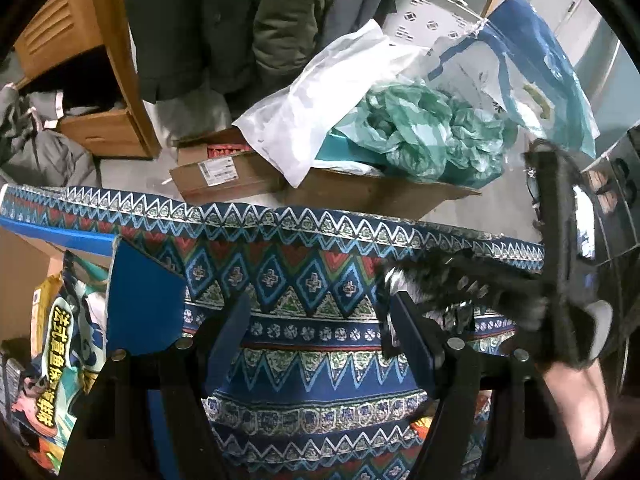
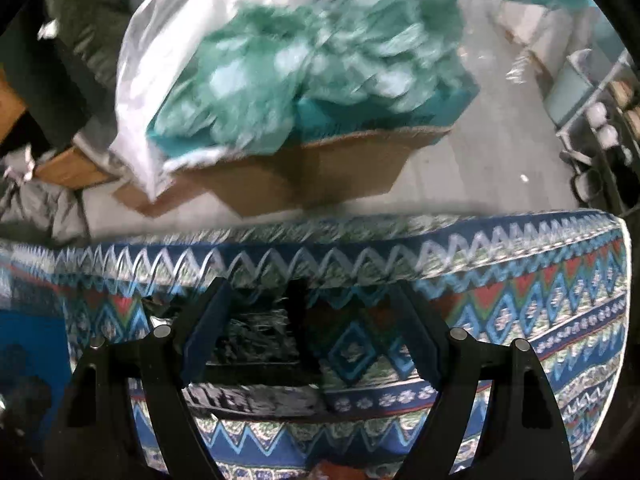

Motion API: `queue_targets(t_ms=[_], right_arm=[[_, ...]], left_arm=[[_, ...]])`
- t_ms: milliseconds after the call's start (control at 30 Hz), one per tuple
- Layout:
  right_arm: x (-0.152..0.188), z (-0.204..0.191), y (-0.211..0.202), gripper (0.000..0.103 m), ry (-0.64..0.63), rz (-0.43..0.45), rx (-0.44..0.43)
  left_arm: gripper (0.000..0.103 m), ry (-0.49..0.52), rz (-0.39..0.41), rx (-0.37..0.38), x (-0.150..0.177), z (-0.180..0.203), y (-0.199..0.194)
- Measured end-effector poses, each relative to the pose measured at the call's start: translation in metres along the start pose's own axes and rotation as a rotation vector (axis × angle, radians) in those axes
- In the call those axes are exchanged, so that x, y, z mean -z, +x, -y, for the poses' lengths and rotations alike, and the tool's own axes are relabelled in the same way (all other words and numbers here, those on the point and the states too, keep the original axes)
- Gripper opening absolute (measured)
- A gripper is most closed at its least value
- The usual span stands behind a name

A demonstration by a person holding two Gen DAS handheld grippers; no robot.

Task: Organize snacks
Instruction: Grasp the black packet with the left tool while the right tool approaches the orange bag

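Note:
My left gripper (image 1: pixel 320 340) is open and empty above the patterned blue tablecloth (image 1: pixel 304 280). At the far left a blue box (image 1: pixel 140 300) holds colourful snack bags (image 1: pixel 52 360). My right gripper (image 2: pixel 308 344) is open over the same cloth (image 2: pixel 520 320). A dark, silvery snack packet (image 2: pixel 256 360) lies on the cloth between and under its fingers; the view is motion-blurred. The right gripper with that dark packet (image 1: pixel 452 284) shows at the right of the left wrist view.
Beyond the table edge, a cardboard box (image 1: pixel 380 192) on the floor holds green plastic bags (image 1: pixel 420 136) and a white bag (image 1: pixel 320 96). A smaller carton (image 1: pixel 224 172), a wooden cabinet (image 1: pixel 100 80) and hanging coats (image 1: pixel 224 20) stand behind.

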State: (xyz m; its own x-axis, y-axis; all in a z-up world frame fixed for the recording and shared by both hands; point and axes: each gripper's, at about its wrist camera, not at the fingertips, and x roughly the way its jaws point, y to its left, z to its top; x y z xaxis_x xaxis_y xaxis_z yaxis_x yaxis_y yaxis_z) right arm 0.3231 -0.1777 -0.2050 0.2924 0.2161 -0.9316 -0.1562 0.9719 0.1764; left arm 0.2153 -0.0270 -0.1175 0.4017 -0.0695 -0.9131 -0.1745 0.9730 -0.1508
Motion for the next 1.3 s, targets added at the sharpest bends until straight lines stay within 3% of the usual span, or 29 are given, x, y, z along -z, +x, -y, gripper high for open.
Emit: queue_targets(t_ms=[167,500,667,800,1000,1300], right_arm=[[0.018,-0.023,0.007,0.081,-0.129,-0.039,-0.013],[0.059,-0.049,0.001,0.081,-0.203,-0.08,-0.037],[0.065,-0.026,-0.026,0.081,-0.11,-0.028,-0.046],[0.074,0.007,-0.046,0.084,0.037,-0.004,-0.024],[0.104,0.035,-0.038,0.084,0.187,-0.067,-0.046],[0.128,0.057,-0.026,0.084,0.255,-0.099,-0.055]], left_arm=[[0.074,-0.003,0.001,-0.01,0.008,-0.005,-0.005],[0.074,-0.036,-0.004,0.005,0.026,-0.013,-0.016],[0.074,-0.029,0.002,0.02,0.033,-0.008,-0.024],[0.074,-0.013,0.003,0.027,0.037,-0.002,-0.026],[0.074,0.033,-0.007,0.028,0.046,0.017,-0.021],[0.074,0.096,-0.045,0.017,0.053,0.042,-0.002]])
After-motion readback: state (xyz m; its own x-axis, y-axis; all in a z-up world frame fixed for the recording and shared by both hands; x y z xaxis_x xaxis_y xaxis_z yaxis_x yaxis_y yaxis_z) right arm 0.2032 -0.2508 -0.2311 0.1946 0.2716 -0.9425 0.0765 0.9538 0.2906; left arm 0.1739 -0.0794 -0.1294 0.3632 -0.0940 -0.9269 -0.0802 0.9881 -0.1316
